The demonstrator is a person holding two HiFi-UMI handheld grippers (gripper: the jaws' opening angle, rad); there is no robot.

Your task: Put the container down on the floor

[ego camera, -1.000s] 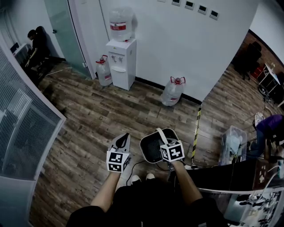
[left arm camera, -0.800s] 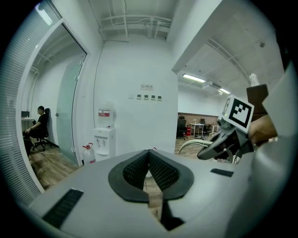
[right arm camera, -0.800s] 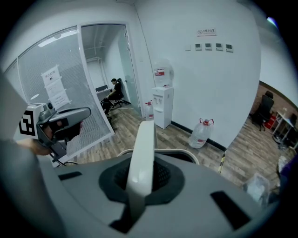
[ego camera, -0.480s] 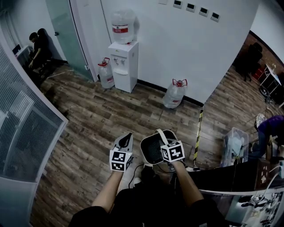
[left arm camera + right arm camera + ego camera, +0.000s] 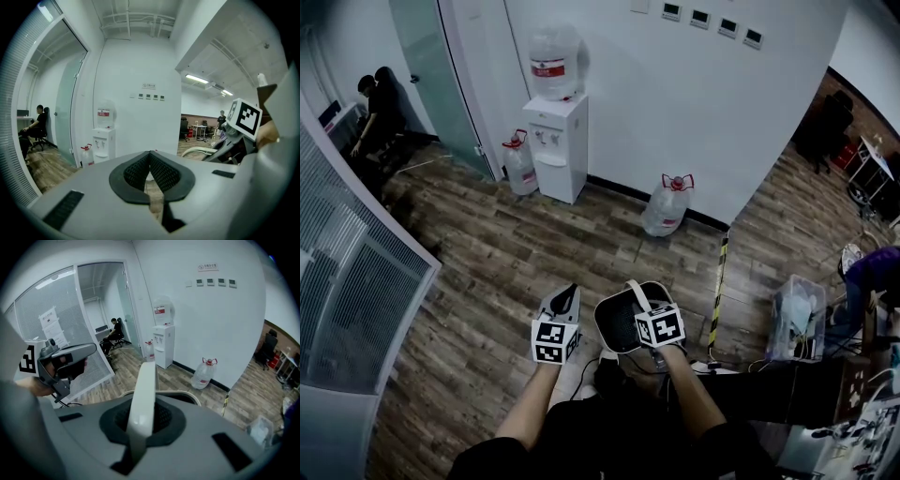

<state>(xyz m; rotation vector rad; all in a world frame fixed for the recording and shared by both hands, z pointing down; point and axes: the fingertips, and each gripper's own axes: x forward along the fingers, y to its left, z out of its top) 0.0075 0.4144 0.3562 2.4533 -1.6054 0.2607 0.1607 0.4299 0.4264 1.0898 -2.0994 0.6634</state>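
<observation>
One container (image 5: 623, 319) – a round tub with a white rim, a dark inside and one flat, pale bail handle (image 5: 636, 291) – hangs by that handle, held up over the wooden plank floor (image 5: 506, 253). It is well apart from the water dispenser (image 5: 558, 145), on the near side of it, close before the person. The right gripper (image 5: 645, 309) has its two jaws closed on the handle, whose smooth band stands upright between the dark ribbed pads (image 5: 161, 416). Just beside the container, on the side toward the dispenser's glass-door end, the left gripper (image 5: 566, 298) has its jaws together at the tips and nothing between them.

There are three large clear water bottles – one (image 5: 555, 58) upside down on top of the white, box-shaped dispenser, one (image 5: 520, 161) touching its left side on the floor, one (image 5: 666, 204) on the floor near its right, against the white wall.
</observation>
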